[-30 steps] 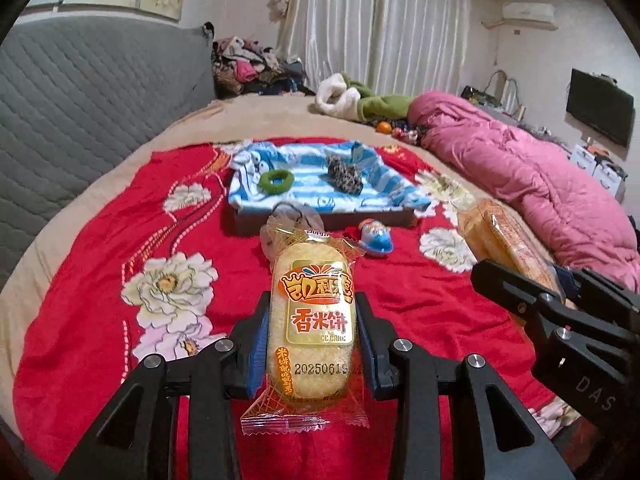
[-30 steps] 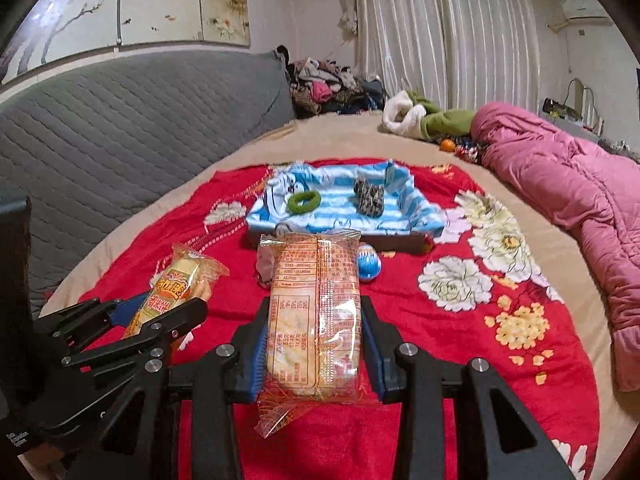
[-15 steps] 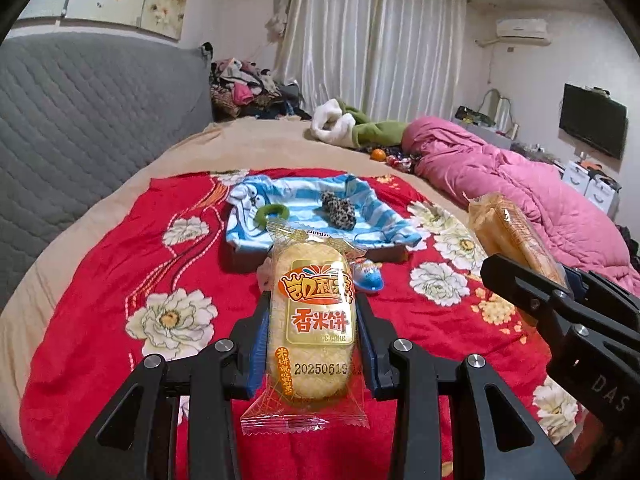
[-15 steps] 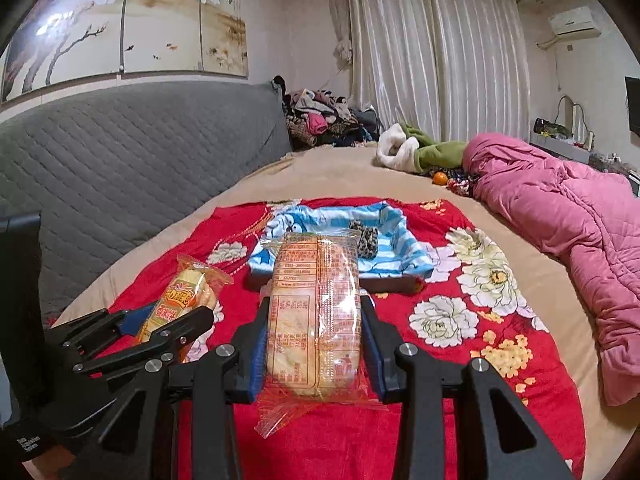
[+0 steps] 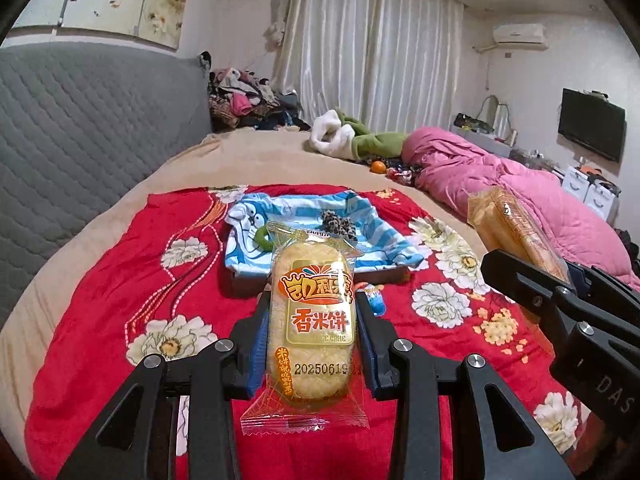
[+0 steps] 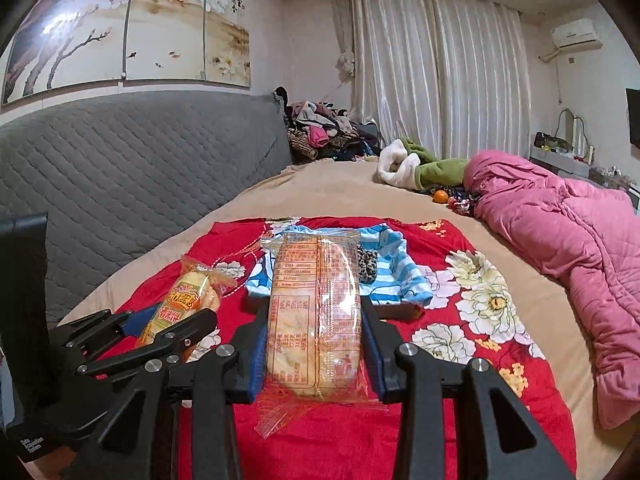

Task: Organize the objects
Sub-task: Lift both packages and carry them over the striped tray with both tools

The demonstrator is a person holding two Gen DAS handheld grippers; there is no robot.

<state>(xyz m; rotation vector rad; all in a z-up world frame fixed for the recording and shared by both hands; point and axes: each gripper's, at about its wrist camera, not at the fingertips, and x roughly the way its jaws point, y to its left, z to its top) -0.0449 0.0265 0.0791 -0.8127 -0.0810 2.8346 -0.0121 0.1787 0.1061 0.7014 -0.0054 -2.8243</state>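
Note:
My left gripper (image 5: 311,312) is shut on a yellow rice cake packet (image 5: 311,320) and holds it above the red flowered blanket (image 5: 160,280). My right gripper (image 6: 314,312) is shut on a clear packet of crackers (image 6: 314,312), also held above the blanket. Each gripper shows in the other's view: the right one with its cracker packet (image 5: 512,224), the left one with its rice cake packet (image 6: 184,304). Ahead lies a tray lined with blue striped cloth (image 5: 372,236). It holds a green ring (image 5: 262,237) and a leopard-print item (image 5: 338,222).
A small blue toy (image 5: 374,298) lies on the blanket in front of the tray. A pink quilt (image 6: 560,232) lies along the right. A grey quilted headboard (image 6: 120,184) stands at the left. Clothes, a green-white plush and an orange (image 6: 440,196) lie farther back.
Both grippers have risen and drawn back with their packets. The tray and blanket look farther off and lower in both views.

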